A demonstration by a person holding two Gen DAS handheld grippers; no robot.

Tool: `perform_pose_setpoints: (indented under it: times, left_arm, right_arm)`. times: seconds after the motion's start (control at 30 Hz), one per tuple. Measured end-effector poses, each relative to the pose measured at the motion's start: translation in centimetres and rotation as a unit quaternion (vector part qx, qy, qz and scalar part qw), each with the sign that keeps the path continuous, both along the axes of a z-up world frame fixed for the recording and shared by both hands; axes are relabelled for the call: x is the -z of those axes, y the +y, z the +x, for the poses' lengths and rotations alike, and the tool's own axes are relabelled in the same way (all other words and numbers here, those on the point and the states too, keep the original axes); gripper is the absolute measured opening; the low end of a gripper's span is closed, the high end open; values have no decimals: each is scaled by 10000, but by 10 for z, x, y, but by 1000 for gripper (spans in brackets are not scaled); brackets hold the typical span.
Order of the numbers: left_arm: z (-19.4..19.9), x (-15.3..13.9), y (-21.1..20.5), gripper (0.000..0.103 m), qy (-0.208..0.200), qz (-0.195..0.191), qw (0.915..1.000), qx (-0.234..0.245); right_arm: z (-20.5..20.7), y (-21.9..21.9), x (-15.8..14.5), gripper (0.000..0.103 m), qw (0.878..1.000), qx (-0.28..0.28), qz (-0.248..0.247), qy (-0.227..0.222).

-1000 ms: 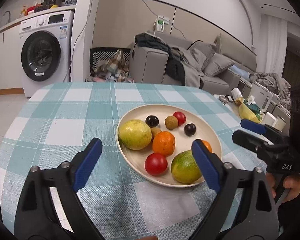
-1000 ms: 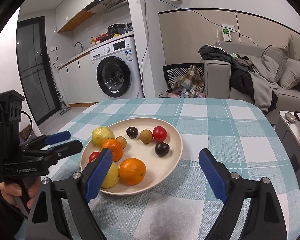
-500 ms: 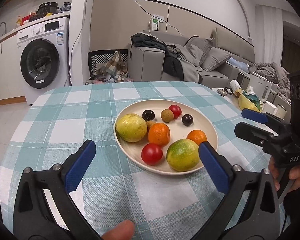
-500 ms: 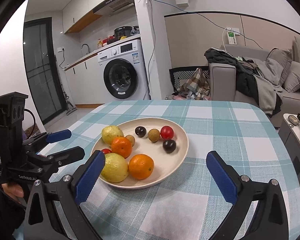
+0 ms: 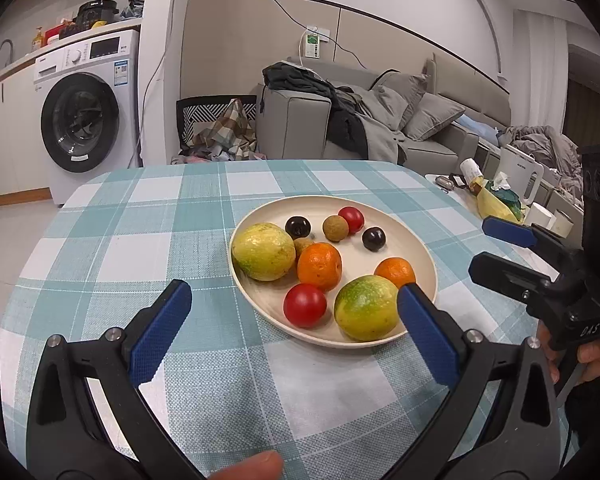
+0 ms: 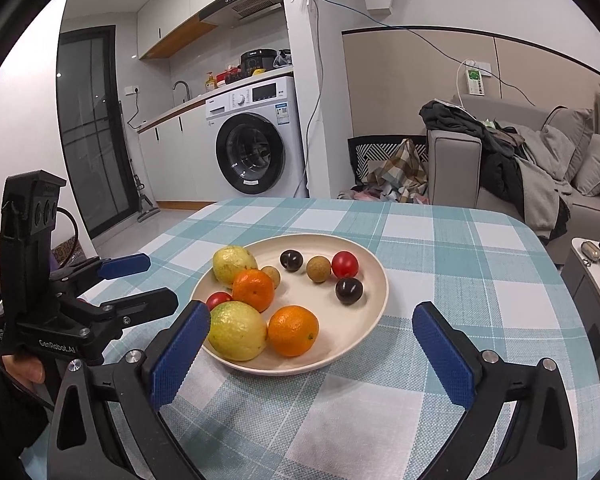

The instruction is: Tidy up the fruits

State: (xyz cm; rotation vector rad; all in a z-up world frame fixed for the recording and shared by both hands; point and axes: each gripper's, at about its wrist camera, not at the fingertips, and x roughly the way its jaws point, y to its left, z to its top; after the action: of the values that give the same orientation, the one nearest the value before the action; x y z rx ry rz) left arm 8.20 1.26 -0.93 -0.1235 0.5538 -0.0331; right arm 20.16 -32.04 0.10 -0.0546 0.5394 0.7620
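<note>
A cream plate (image 5: 422,252) (image 6: 374,304) sits on a teal checked tablecloth and holds the fruit. On it lie two yellow-green fruits (image 5: 263,251) (image 5: 366,307), two oranges (image 5: 319,267) (image 5: 395,272), two red tomatoes (image 5: 305,305) (image 5: 351,219), two dark plums (image 5: 298,227) (image 5: 373,238) and two brown longans (image 5: 335,227). My left gripper (image 5: 296,328) is open and empty, just short of the plate's near rim. My right gripper (image 6: 310,350) is open and empty, over the plate's near edge; it also shows in the left wrist view (image 5: 496,250).
The checked table (image 5: 140,220) ends in rounded far corners. Beyond it stand a washing machine (image 5: 88,120), a grey sofa with clothes (image 5: 360,128) and a side table with a kettle and a yellow bag (image 5: 500,200). The left gripper shows in the right wrist view (image 6: 140,284).
Both grippers have drawn back and risen a little from the plate, so the plate sits farther off in both views. Nothing on the plate has moved. Both stay open.
</note>
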Motion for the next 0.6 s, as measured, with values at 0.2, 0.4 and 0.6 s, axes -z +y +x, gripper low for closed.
perform_pose_setpoints:
  times: [0.2, 0.4, 0.6]
  left_arm:
    - [1, 0, 0, 102, 7, 1, 10000, 1]
    - [2, 1, -1, 103, 25, 22, 10000, 23]
    - [2, 1, -1, 103, 26, 21, 10000, 20]
  right_arm:
    - [1, 1, 1, 103, 10000, 9, 1, 39]
    - [1, 1, 2, 103, 10000, 7, -10, 60]
    - [2, -1, 3, 103, 10000, 17, -8, 91]
